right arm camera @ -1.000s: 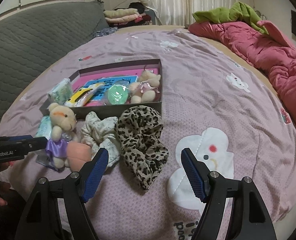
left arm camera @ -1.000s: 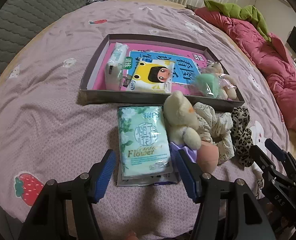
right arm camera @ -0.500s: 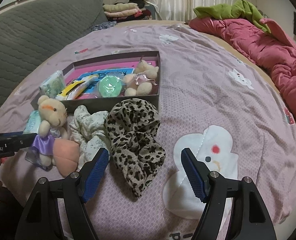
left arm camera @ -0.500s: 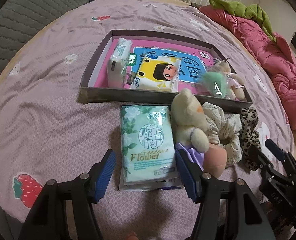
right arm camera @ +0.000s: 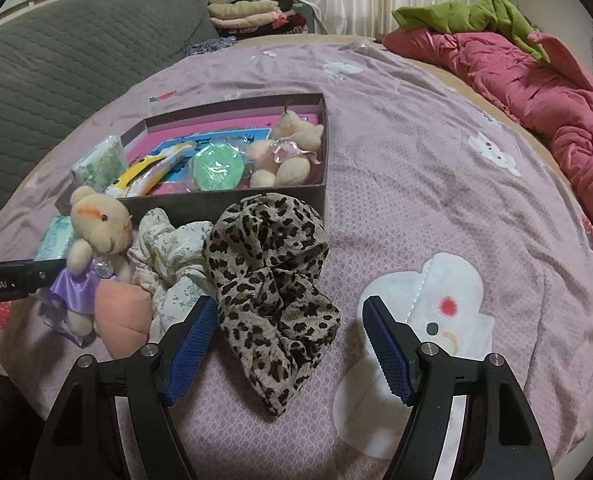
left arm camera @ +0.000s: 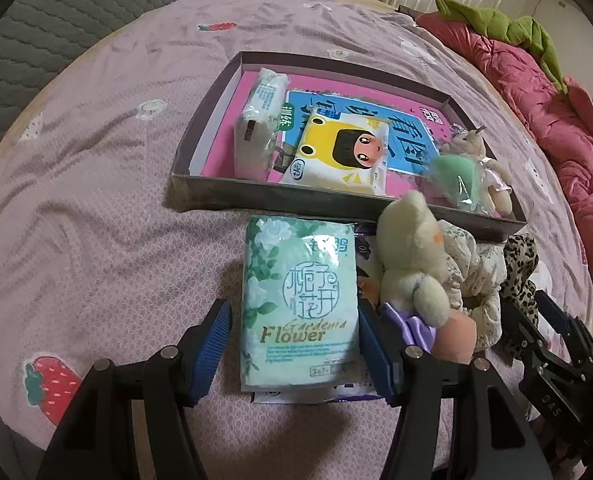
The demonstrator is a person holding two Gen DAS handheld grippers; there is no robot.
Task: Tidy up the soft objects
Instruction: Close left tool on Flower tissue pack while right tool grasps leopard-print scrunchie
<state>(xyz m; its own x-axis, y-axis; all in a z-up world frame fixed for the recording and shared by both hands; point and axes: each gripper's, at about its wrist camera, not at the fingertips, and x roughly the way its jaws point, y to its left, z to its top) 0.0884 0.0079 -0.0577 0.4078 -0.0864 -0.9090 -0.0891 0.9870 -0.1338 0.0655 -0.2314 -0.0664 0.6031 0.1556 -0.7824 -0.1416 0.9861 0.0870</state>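
Inside box (left arm camera: 200,148): tissue packs, teddy (right arm camera: 292,148), left gripper (left arm camera: 292,340) released, right gripper (right arm camera: 290,340) released.

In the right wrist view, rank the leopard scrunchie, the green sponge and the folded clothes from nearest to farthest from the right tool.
1. Leopard scrunchie, just ahead of the right tool.
2. Green sponge, inside the box.
3. Folded clothes, far back by the curtain.

Both grippers point steeply downward, jaws spread wide and nothing pinched; the left gripper (left arm camera: 292,344) sits just beside the right gripper (right arm camera: 290,346), whose black frame shows at its side
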